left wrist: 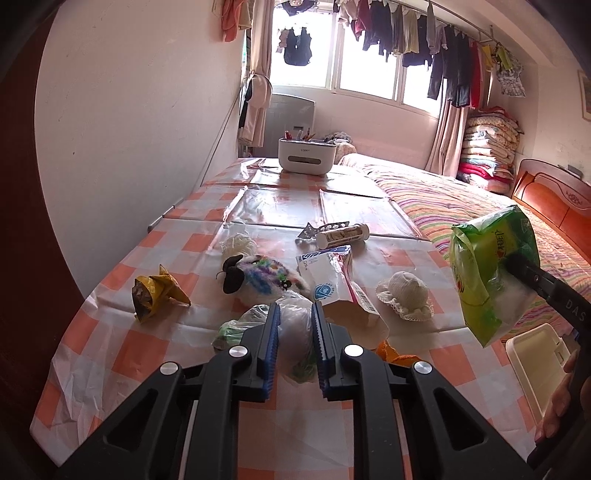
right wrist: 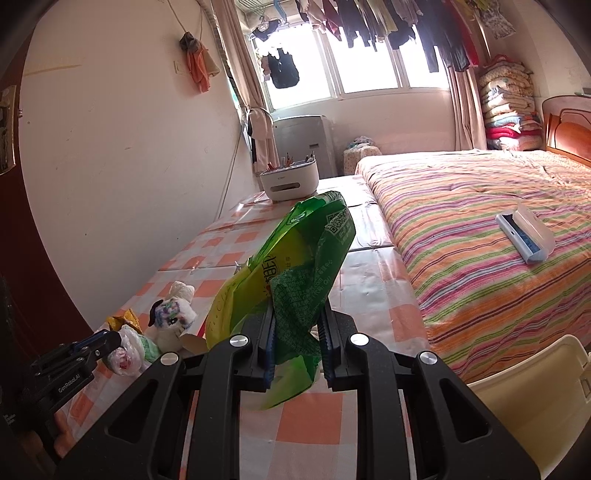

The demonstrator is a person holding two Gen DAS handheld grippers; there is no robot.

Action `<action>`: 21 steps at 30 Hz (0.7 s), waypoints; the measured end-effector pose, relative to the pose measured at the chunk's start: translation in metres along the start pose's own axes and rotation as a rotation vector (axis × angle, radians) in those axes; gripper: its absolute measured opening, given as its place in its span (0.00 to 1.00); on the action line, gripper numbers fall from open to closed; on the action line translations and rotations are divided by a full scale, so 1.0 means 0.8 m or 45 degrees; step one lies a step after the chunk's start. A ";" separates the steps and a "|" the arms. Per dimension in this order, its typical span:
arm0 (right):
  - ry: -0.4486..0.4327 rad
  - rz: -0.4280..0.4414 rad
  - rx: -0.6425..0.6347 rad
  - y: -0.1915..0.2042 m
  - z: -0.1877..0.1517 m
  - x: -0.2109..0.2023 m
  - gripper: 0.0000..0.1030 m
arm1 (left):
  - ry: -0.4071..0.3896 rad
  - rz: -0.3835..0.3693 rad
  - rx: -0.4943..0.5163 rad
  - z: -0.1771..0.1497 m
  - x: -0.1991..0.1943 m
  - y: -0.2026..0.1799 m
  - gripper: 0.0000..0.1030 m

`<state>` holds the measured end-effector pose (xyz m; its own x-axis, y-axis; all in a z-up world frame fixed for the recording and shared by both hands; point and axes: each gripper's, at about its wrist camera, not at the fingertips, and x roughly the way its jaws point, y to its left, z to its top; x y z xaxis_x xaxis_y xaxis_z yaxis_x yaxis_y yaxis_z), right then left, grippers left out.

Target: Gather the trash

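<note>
Left fingers (left wrist: 294, 325) are pinched on the plastic bag (left wrist: 291, 325), right fingers (right wrist: 297, 332) clamped on the green wrapper (right wrist: 295, 266). Lift both clear of the desk (left wrist: 110, 332), then drop them in the bin (right wrist: 535, 398).

Table cover: orange and white checks (left wrist: 122, 273), shiny plastic.
Toy: plush sheep (left wrist: 258, 275), lying on the cover.
White box (left wrist: 304, 155): at the far end, with pens inside.
Bed (right wrist: 480, 229): striped blanket, beside the table.
Window: clothes (left wrist: 406, 29) hang above it.
</note>
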<state>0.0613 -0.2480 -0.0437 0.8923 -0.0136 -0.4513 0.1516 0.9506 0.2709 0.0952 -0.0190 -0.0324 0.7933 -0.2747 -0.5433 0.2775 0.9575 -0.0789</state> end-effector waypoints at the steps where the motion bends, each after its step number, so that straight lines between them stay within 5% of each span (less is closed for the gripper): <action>1: -0.001 0.000 0.001 -0.001 0.000 -0.001 0.18 | -0.005 -0.004 -0.002 0.000 -0.001 -0.001 0.16; 21: -0.052 -0.015 0.011 -0.011 0.001 -0.030 0.18 | -0.124 -0.101 -0.024 0.008 -0.026 -0.014 0.15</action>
<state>0.0392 -0.2561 -0.0347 0.9069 -0.0379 -0.4197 0.1659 0.9476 0.2728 0.0790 -0.0247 -0.0153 0.8184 -0.3563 -0.4509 0.3321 0.9336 -0.1350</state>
